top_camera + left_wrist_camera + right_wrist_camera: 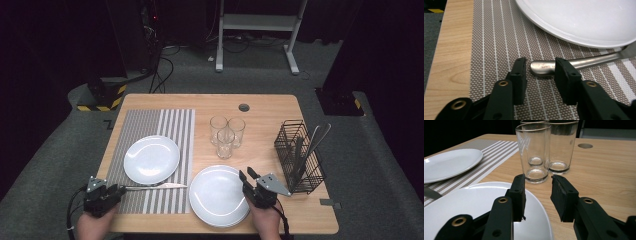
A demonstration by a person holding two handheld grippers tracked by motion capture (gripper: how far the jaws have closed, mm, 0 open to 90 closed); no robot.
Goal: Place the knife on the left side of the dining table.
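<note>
1. Hands enter from the near edge of the table (260, 102), each wrapped around a gripper. The left gripper (120, 188) lies low over the near left corner of the striped placemat (150, 120) and aims to the person's right, along the mat. The right gripper (247, 175) sits at the near right rim of a white plate (215, 197) and aims away from the person, toward the glasses.
2. Jaw state: in the left gripper view the left gripper's jaws stand apart on either side of the handle end of a knife (546, 67), close to it, but a gap shows at the left jaw, so they have not closed on it. In the right gripper view the right gripper (537, 195) is parted and holds nothing.
3. Count: two white plates, one on the placemat (151, 159) and one on bare wood beside it; three clear glasses (226, 132) clustered together past the nearer plate; one black wire caddy (300, 157) at the right with several utensils standing in it; one knife.
4. Knife position: it lies flat on the placemat just in front of the farther plate, its long axis running left to right across the table, handle toward the left gripper, blade tip toward the plate on bare wood.
</note>
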